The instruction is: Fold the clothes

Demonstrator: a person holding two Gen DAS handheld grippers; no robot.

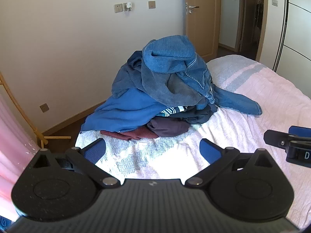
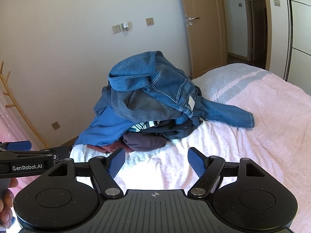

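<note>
A heap of clothes [image 1: 167, 89] sits on the bed ahead, also in the right wrist view [image 2: 151, 101]. Blue jeans [image 2: 171, 89] lie on top, one leg [image 1: 241, 103] trailing right. Under them are a bright blue garment [image 1: 124, 112], a striped piece [image 1: 171, 110], a dark navy item [image 1: 169, 128] and a maroon one [image 1: 132, 134]. My left gripper [image 1: 153, 147] is open and empty, just short of the heap. My right gripper [image 2: 156, 161] is open and empty, also short of the heap. Each gripper shows at the other view's edge.
The bed has a pink and white cover [image 2: 252, 136] with pale blue stripes [image 1: 237, 71]. A white wall [image 1: 68, 48] lies behind the heap, a wooden rack [image 1: 29, 120] at left, a door [image 1: 200, 19] at the back, and a wardrobe [image 1: 297, 29] on the right.
</note>
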